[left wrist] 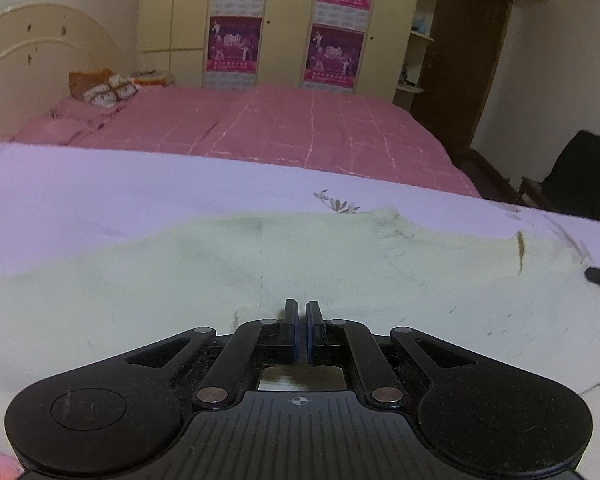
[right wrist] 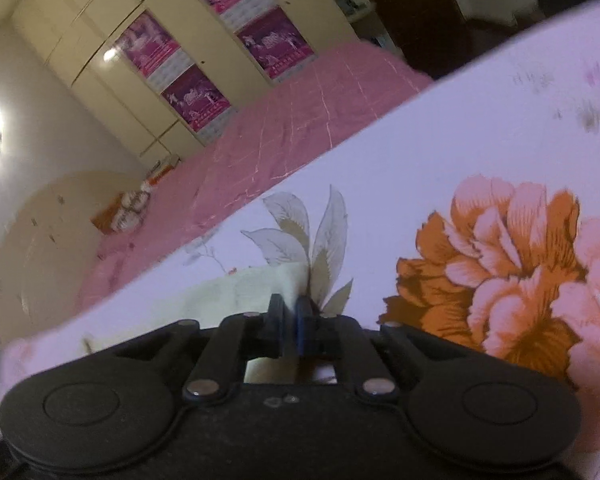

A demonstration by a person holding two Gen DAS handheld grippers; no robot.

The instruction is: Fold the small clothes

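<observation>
As garment (left wrist: 260,264) lies flat: fold evenly.
Left gripper (left wrist: 301,312): fingers pressed together — apparently pinching its hem.
Right gripper (right wrist: 290,312): pressed together — contents unclear.

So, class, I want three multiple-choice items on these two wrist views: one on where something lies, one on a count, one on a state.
1. Where does the pale cream knitted garment lie?
A. on the white flower-printed sheet
B. on the black chair
C. on the shelves

2. How many magenta posters hang on the cream wardrobe doors?
A. two
B. four
C. six

3. How do the jaws of the left gripper stand?
A. wide open
B. clamped round a bottle
C. nearly closed, only a slim gap

Key: 1 A, the garment spreads over the printed sheet in front of the pink checked bedspread. 2 B, two doors carry two posters each. 3 C, the left wrist view shows the two fingers almost touching above the garment.
</observation>
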